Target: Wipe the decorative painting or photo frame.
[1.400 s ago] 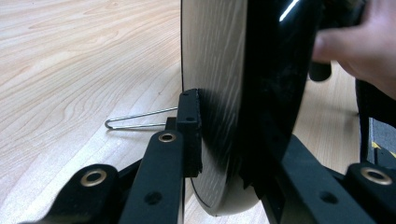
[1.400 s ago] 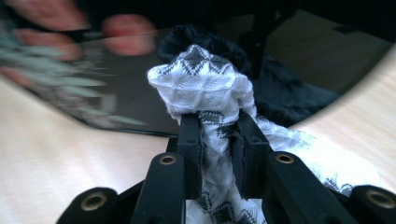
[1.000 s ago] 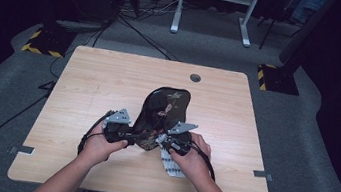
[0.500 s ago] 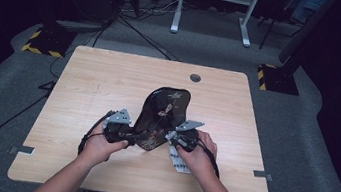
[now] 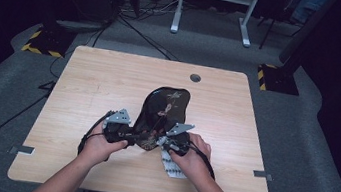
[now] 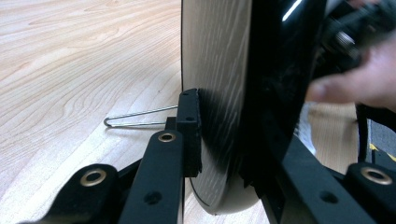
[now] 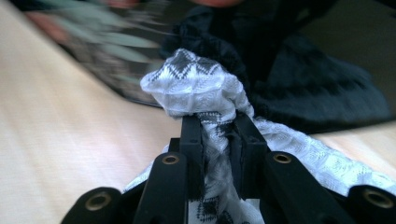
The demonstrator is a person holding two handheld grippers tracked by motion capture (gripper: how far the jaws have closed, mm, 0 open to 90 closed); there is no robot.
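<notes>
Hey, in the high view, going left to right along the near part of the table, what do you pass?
Left hand → left gripper → black tray → right gripper → right hand

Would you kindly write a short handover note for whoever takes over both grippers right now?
Left gripper: shut on the near edge of the black tray, holding it tilted up off the table.
Right gripper: shut on a bunched white patterned cloth, pressed close to the tray's glossy face.
A bent wire lies on the table behind the tray.
Done: both grips are made.
Left: probably wipe the tray with the cloth, then set it down.
</notes>
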